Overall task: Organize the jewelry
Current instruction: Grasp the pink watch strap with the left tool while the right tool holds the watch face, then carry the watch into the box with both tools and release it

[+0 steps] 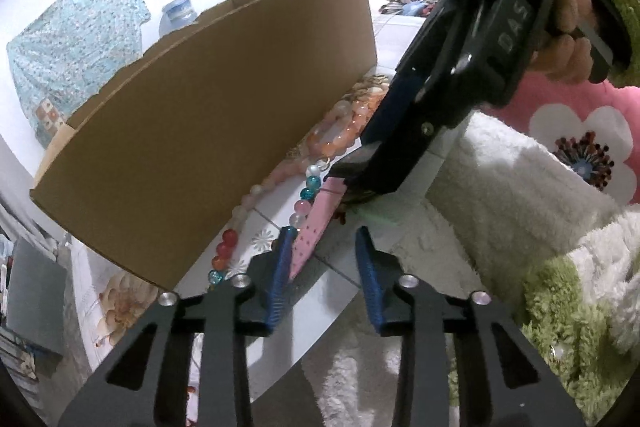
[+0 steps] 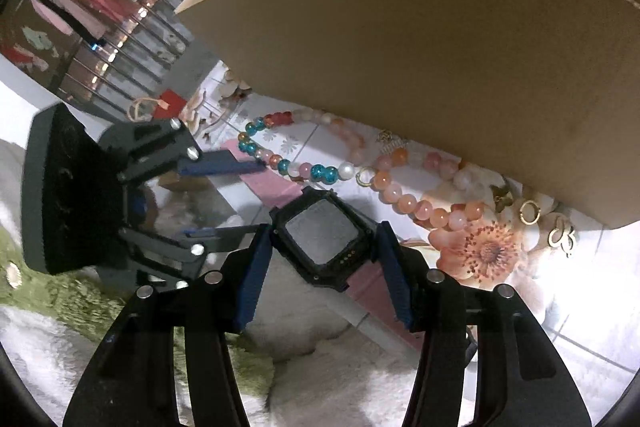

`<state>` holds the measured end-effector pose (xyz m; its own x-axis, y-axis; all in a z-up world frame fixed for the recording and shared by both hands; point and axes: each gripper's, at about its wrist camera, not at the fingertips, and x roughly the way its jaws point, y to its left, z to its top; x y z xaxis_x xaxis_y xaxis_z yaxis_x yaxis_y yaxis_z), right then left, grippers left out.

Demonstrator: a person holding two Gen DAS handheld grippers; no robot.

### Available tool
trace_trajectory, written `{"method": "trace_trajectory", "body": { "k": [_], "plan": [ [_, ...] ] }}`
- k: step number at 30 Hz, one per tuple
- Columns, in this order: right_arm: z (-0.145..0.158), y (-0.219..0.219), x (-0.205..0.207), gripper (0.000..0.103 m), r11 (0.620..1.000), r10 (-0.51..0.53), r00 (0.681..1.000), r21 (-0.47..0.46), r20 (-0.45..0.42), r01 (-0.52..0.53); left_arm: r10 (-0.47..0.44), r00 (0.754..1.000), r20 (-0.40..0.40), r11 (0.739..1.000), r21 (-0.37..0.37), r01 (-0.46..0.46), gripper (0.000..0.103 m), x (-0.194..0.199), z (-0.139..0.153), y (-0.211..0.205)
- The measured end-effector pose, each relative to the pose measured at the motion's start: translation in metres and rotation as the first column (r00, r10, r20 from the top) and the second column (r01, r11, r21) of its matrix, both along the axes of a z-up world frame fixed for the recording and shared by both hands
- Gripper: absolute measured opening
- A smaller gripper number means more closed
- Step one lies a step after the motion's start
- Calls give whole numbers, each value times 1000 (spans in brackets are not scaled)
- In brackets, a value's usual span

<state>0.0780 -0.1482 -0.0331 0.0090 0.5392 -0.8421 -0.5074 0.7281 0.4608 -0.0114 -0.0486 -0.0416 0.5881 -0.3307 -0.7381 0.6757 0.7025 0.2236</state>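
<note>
1. The watch is clamped at its case by the right claw, at the surface edge.
2. The strap is flanked by the left claw, jaws apart.
3. Next, probably transfer into the box; the beads must stay clear.

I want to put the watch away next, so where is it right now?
The watch sits between the right gripper fingers, low in the right wrist view, at the table edge just in front of the beaded bracelets and the cardboard box.

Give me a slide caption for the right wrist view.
Right hand-held gripper clamps a black-faced watch with pink strap, beaded bracelets alongside a cardboard box.
</note>
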Motion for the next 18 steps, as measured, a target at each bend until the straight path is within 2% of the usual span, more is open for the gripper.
{"method": "trace_trajectory", "body": {
  "k": [4, 8, 11, 15, 18],
  "plan": [
    [0, -5, 1, 50, 999, -17, 1000, 29, -17, 18, 49, 998, -29, 998, -23, -50, 15, 10, 0, 4],
    [4, -9, -5, 51, 997, -68, 998, 33, 9, 68, 58, 993, -98, 994, -82, -66, 11, 20, 3, 11],
    [13, -13, -18, 52, 993, -117, 990, 18, 76, 116, 58, 990, -131, 993, -97, -71, 9, 25, 3, 15],
    [17, -18, -37, 53, 985, -158, 975, -46, 156, 167, 48, 989, -142, 993, -102, -62, 9, 27, 4, 16],
    [20, -21, -48, 49, 974, -173, 958, -105, 229, 201, 44, 988, -151, 993, -102, -60, 9, 29, 5, 15]
  ]
}}
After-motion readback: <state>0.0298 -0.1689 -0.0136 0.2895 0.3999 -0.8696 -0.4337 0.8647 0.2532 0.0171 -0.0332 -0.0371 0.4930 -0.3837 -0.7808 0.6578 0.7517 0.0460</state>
